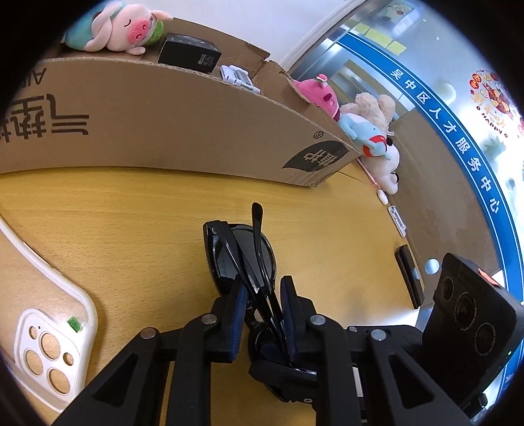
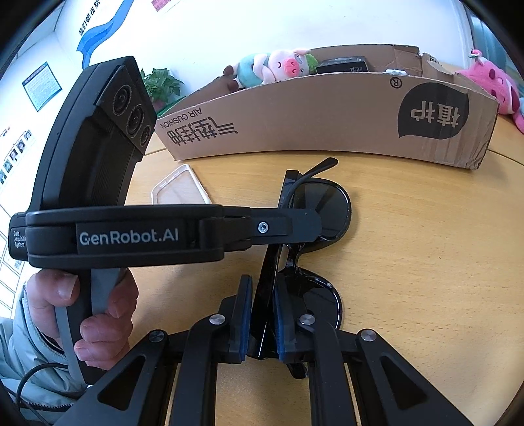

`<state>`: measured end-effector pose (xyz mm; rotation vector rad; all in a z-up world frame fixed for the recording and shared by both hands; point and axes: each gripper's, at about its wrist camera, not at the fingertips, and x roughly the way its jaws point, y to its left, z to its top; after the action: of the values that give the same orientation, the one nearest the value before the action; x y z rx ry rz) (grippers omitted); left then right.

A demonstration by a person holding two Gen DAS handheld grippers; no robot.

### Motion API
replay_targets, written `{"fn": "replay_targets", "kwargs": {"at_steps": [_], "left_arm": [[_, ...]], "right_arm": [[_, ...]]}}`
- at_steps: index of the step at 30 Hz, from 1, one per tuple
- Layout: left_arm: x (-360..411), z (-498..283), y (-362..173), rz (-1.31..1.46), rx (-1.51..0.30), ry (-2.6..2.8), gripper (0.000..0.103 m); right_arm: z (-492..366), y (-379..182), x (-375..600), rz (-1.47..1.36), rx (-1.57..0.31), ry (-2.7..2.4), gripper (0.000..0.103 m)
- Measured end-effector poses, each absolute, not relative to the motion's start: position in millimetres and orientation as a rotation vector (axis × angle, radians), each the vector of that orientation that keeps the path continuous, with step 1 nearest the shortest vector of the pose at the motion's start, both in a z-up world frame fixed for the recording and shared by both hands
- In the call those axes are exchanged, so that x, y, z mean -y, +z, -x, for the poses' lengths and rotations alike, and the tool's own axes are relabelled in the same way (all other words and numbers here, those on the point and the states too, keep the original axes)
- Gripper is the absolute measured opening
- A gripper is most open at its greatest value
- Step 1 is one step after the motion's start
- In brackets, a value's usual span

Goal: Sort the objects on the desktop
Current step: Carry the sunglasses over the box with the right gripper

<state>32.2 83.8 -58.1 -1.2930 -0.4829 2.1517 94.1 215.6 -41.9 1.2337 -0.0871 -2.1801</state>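
Black sunglasses (image 1: 242, 259) with dark lenses stand on edge over the wooden table (image 1: 131, 213), temples folded. My left gripper (image 1: 262, 295) is shut on their frame and folded temples near the middle. My right gripper (image 2: 263, 295) is shut on the near end of the same sunglasses (image 2: 324, 206). In the right wrist view the left gripper (image 2: 308, 226) reaches in from the left across the sunglasses' middle. A cardboard box (image 1: 163, 118) stands behind them, holding a pink pig plush (image 1: 127, 26), a black box (image 1: 190, 52) and a small white device (image 1: 235, 77).
A white phone case (image 1: 49, 340) lies on the table at the left, also in the right wrist view (image 2: 180, 186). Plush toys (image 1: 366, 124) sit right of the box at the table's edge. A black flat object (image 1: 409, 275) and a small white stick (image 1: 396, 219) lie at the right.
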Motion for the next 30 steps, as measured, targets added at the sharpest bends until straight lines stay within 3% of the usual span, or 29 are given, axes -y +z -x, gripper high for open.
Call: {"fn": "replay_targets", "kwargs": {"at_steps": [15,30], "left_arm": [[-65,-21,13,1.120,0.409,2.256,0.013],[27,71,117,0.978,0.344,2.412,0.013]], "right_arm": [[-83,7,-200,-1.085,0.065,-2.214,0.010],[21,108,-107,-0.865,-0.022,-2.156,0.010]]}}
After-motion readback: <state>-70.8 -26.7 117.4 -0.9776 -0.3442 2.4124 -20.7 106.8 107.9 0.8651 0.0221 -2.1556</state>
